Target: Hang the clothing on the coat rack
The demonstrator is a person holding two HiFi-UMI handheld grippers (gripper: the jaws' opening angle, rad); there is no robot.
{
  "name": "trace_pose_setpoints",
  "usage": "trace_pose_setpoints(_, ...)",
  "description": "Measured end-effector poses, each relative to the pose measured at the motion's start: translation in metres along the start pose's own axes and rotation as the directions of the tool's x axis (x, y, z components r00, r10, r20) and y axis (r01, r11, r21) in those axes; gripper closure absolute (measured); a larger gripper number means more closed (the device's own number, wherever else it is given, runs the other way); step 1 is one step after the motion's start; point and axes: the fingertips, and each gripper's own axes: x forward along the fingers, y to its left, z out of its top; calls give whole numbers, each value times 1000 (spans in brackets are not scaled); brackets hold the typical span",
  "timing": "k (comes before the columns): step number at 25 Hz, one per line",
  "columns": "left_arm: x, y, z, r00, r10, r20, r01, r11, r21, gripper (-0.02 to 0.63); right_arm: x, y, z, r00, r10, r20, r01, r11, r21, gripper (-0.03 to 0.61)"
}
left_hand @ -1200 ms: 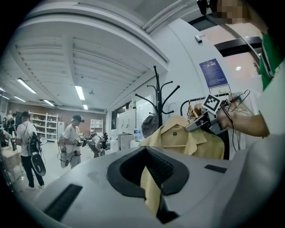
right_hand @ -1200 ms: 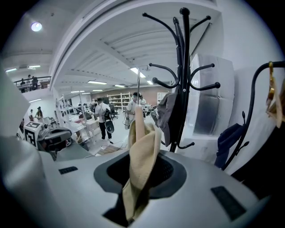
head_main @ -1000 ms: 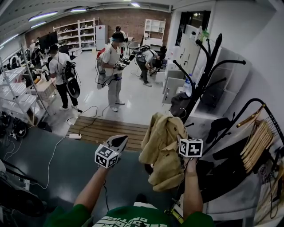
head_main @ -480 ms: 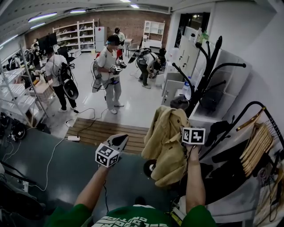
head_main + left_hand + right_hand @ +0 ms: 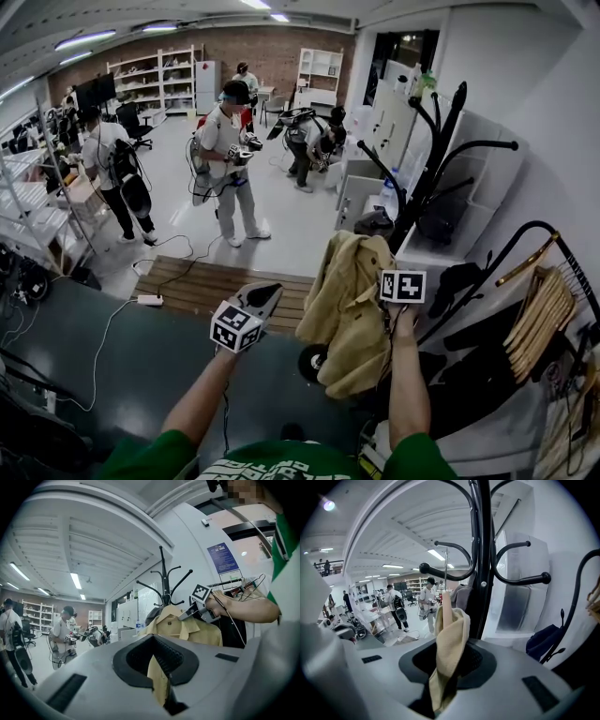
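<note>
Right gripper [image 5: 450, 645] clamps the collar of the tan cotton jacket [image 5: 345, 309], holding it high beside the black metal coat rack [image 5: 428, 178] for hooking. Left gripper [image 5: 265, 294], jaws seemingly narrow and empty, hovers apart.

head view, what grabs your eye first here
A tan jacket hangs in mid-air right of centre, pinched near its collar by the right gripper. Just behind it stands a black coat rack, and people work across the hall at upper left.
</note>
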Motion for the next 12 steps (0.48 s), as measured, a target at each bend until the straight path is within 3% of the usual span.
trace_pose_setpoints(12, 25, -1, -6, 1000, -23, -4, 23, 1000, -3, 611, 35, -14, -22, 999, -3, -39, 4, 1000, 22, 488)
